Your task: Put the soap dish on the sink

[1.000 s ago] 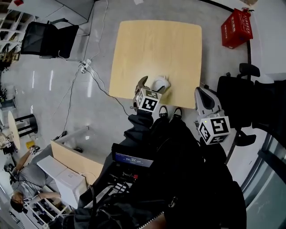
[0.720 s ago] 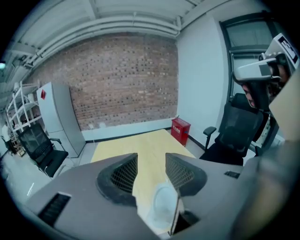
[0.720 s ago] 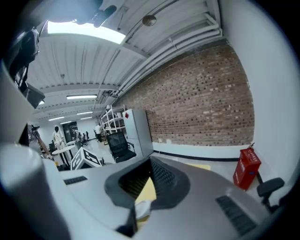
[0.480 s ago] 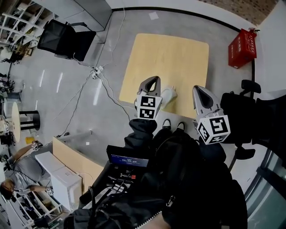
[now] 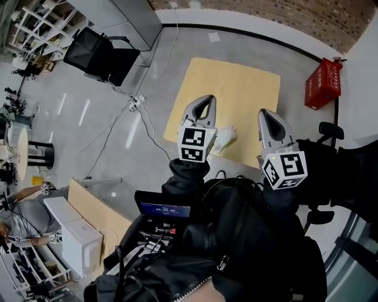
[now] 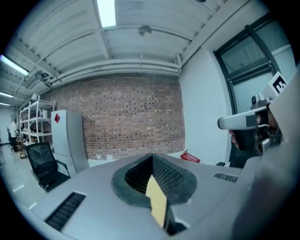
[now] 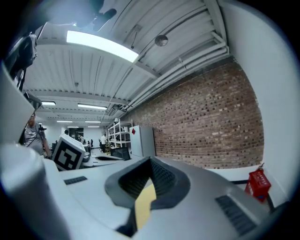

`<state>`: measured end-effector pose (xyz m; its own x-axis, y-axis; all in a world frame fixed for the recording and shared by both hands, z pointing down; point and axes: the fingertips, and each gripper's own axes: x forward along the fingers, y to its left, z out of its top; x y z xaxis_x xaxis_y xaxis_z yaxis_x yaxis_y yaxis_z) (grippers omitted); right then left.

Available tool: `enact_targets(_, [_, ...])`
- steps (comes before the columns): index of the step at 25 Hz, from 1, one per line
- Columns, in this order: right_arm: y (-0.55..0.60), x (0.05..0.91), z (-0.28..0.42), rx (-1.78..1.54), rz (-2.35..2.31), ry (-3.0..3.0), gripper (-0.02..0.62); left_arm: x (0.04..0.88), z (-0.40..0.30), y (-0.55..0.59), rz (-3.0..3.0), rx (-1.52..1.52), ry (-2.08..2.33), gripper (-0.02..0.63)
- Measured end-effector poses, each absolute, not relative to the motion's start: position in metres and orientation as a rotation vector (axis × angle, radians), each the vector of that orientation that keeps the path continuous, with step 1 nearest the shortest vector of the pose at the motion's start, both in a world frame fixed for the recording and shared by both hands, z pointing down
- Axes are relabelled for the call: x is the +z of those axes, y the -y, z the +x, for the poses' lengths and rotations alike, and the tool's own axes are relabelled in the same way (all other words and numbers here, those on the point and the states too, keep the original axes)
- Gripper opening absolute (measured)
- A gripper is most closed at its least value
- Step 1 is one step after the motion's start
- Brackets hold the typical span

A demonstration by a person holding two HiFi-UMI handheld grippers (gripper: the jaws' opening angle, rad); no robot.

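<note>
Left gripper (image 5: 202, 106): fingers pressed together, nothing held; right gripper (image 5: 269, 121) same. Both hang raised over the wooden surface (image 5: 236, 82). The white soap dish (image 5: 226, 139) sits on it near its close edge, between them in the head view.

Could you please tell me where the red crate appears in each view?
Head view: red crate upper right, on the floor.
Left gripper view: red crate right of centre.
Right gripper view: red crate at lower right.
Shared landmark: the brick wall.
</note>
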<state>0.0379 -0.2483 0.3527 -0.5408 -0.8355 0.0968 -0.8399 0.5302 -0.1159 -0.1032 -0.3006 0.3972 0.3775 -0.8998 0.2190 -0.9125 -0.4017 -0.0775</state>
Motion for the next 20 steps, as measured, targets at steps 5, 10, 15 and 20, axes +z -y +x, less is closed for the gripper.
enact_targets(5, [0.251, 0.330, 0.044, 0.146, 1.525, 2.768, 0.005, 0.360, -0.098, 0.299, 2.613, 0.245, 1.723, 0.005])
enact_targets(10, [0.257, 0.318, 0.047, 0.095, 1.541, 2.779, 0.005, 0.343, -0.095, 0.298, 2.641, 0.190, 1.728, 0.003])
enact_targets(15, [0.261, 0.311, 0.043, 0.068, 1.534, 2.796, 0.005, 0.335, -0.095, 0.300, 2.656, 0.161, 1.732, 0.003])
enact_targets(20, [0.263, 0.300, 0.042, 0.042, 1.532, 2.817, 0.005, 0.328, -0.094, 0.303, 2.667, 0.146, 1.741, 0.003])
